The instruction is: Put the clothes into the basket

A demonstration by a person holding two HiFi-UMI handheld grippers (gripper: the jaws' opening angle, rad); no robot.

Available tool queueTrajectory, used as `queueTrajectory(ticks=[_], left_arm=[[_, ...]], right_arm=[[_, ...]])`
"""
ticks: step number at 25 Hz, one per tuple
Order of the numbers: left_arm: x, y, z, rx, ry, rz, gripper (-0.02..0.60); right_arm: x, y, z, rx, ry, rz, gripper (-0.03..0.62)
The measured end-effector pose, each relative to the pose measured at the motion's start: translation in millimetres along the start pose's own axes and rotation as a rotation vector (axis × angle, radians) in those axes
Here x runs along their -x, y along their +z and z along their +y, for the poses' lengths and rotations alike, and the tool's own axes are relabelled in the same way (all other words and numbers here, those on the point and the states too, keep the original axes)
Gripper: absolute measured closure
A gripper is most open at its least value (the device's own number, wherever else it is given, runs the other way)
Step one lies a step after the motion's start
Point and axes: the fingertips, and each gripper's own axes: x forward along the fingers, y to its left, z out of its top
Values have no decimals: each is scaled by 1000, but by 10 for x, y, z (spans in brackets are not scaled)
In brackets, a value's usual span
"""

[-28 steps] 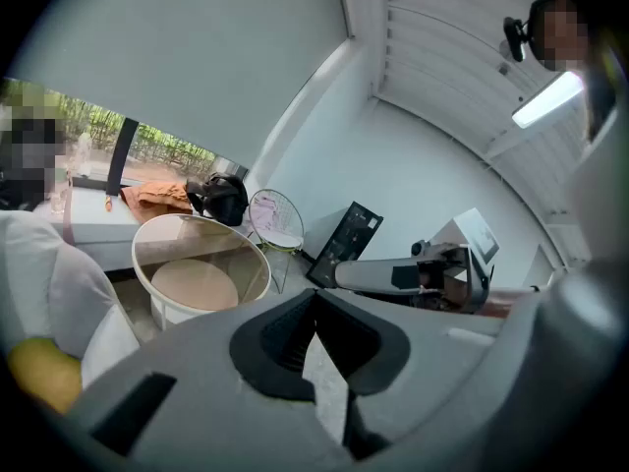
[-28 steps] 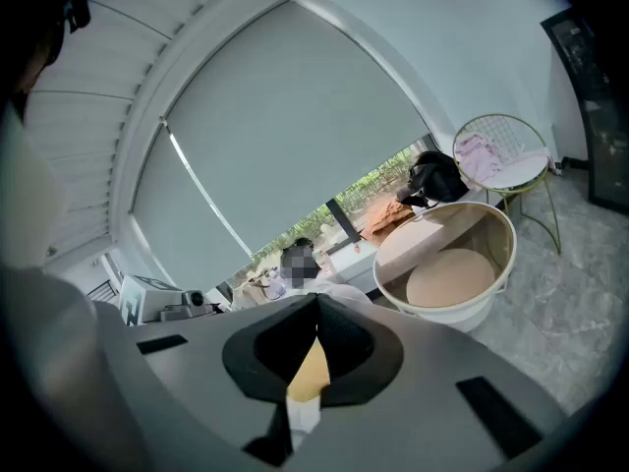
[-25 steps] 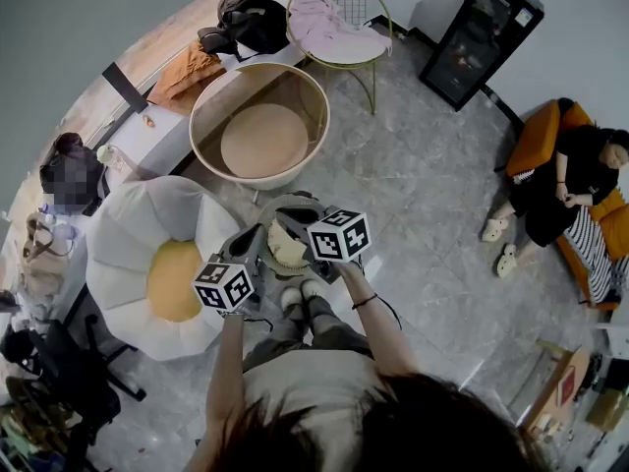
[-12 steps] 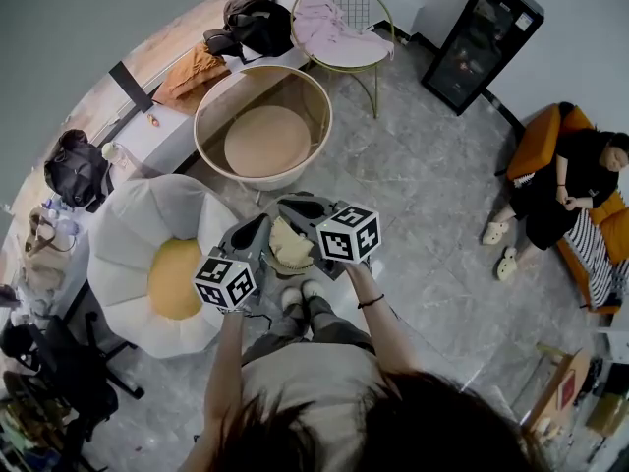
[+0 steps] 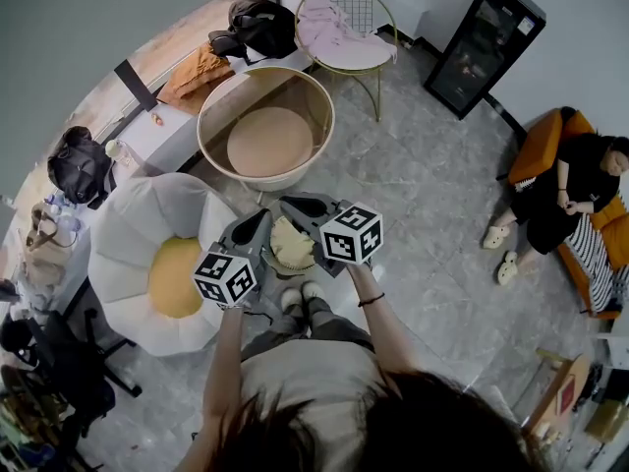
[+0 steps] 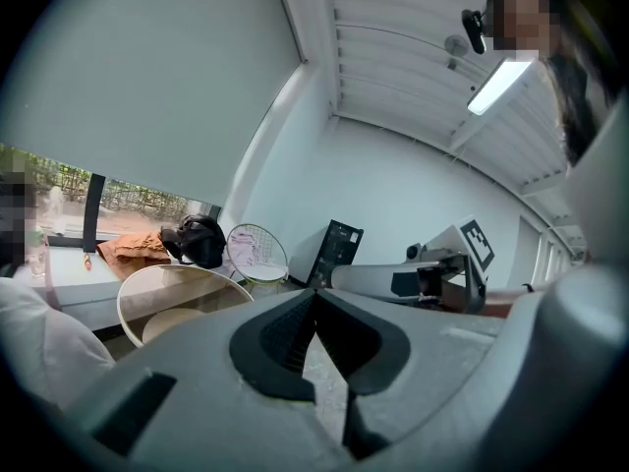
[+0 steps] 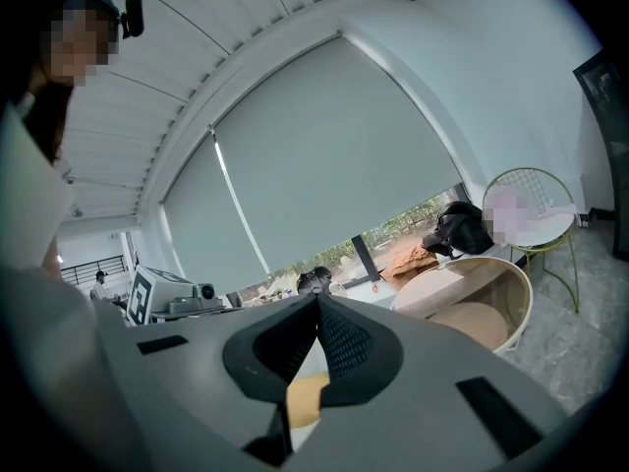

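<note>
Both grippers hang side by side in front of the person. The left gripper (image 5: 257,220) is shut and its jaws (image 6: 314,295) hold nothing. So is the right gripper (image 5: 291,205), with jaws (image 7: 317,299) pressed together and empty. Below and between them lies a cream thing with a woven rim (image 5: 291,247), partly hidden. Beyond stands a large round tub basket (image 5: 265,131) with a tan bottom (image 6: 167,308) (image 7: 477,308). A pink garment (image 5: 339,29) lies on a wire chair. An orange garment (image 5: 195,72) and a black one (image 5: 260,23) lie on the window bench.
A white flower-shaped cushion with a yellow centre (image 5: 162,264) lies at the left. A black cabinet (image 5: 482,37) stands at the back right. A person sits on an orange seat (image 5: 570,185) at the right. Bags and clutter line the left edge.
Both grippers have risen a little together and rolled slightly, staying shut. The cream thing still lies between and below them.
</note>
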Motion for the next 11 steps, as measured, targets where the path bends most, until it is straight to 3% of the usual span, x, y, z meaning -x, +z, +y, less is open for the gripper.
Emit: queueTrajectory(ticks=[11], left_arm=[[-5, -27, -34, 2, 2, 9, 571]], right_arm=[[21, 24, -7, -15, 9, -16, 586]])
